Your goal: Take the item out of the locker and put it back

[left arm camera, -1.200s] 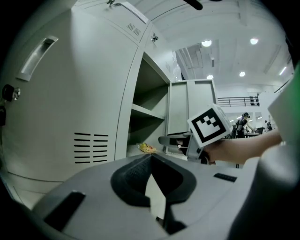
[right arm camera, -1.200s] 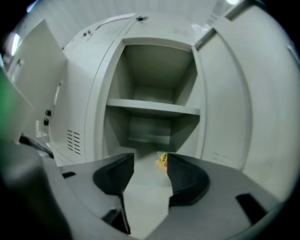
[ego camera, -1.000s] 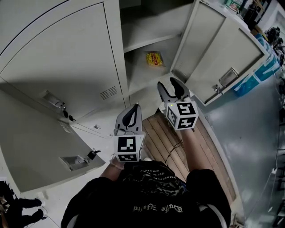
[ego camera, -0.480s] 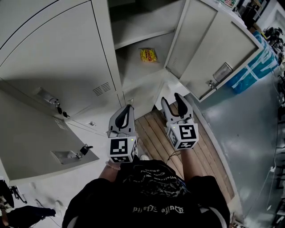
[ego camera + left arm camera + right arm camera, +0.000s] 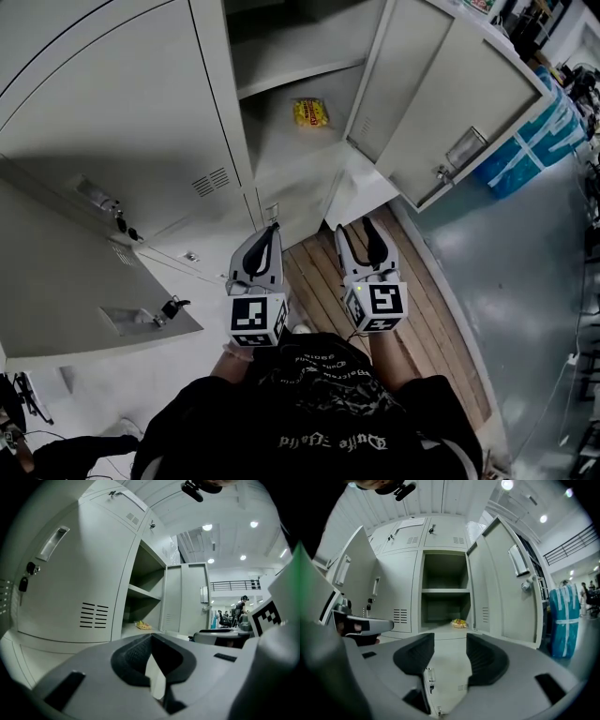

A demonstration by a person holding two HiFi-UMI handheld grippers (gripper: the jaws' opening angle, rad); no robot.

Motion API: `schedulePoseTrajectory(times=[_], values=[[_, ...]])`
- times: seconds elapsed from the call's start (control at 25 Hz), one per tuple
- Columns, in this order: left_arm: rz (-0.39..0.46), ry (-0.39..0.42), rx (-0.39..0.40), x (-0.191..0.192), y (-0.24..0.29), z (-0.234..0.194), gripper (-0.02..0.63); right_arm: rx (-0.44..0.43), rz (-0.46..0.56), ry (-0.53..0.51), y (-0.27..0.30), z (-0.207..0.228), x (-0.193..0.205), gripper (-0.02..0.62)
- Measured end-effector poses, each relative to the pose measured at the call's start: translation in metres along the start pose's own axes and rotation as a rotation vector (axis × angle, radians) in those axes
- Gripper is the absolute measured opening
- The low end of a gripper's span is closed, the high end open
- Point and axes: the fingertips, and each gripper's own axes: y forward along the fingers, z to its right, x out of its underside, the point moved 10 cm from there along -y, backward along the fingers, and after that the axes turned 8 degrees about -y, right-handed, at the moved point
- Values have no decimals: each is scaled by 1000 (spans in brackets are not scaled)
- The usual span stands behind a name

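Note:
A yellow snack packet (image 5: pixel 310 112) lies on the lower shelf of the open locker (image 5: pixel 281 141); it is also in the left gripper view (image 5: pixel 143 626) and the right gripper view (image 5: pixel 459 623). Both grippers hang in front of the locker, well short of the packet, over the wooden floor strip. My left gripper (image 5: pixel 271 232) (image 5: pixel 151 637) is shut, jaws meeting at the tip, empty. My right gripper (image 5: pixel 359 228) (image 5: pixel 450 639) is open with nothing between its fingers.
The locker's door (image 5: pixel 441 103) (image 5: pixel 506 588) stands open to the right. Another open door (image 5: pixel 84 281) juts out at lower left, keys (image 5: pixel 122 225) hanging in a neighbouring lock. A wooden floor strip (image 5: pixel 319 272) runs below. A blue wrapped object (image 5: pixel 525 155) stands behind the right door.
Both grippers have drawn back from the locker toward my body, the right one the most. The packet has stayed on its shelf.

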Motion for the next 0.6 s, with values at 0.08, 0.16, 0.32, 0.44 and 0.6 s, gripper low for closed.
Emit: schedulePoseTrajectory(times=[0.08,0.16,0.32,0.44,0.6], values=[[3,-6,1,1,-1,1,6,0,8,-16,-3,-3,-1,208],[11,-18,5,2,-3,1,6,-5,17,-17,-5,-4,-2,184],[15,-17,13,5,-7,4,6,-20,30,17,-10,-4,-3,79],[13,-9,15,7,-10,6,6,-23,30,-1,-13,-6,-4,39],[5,-10,9,12,-14,6,6,1,56,-35,-20,-9,-5,6]])
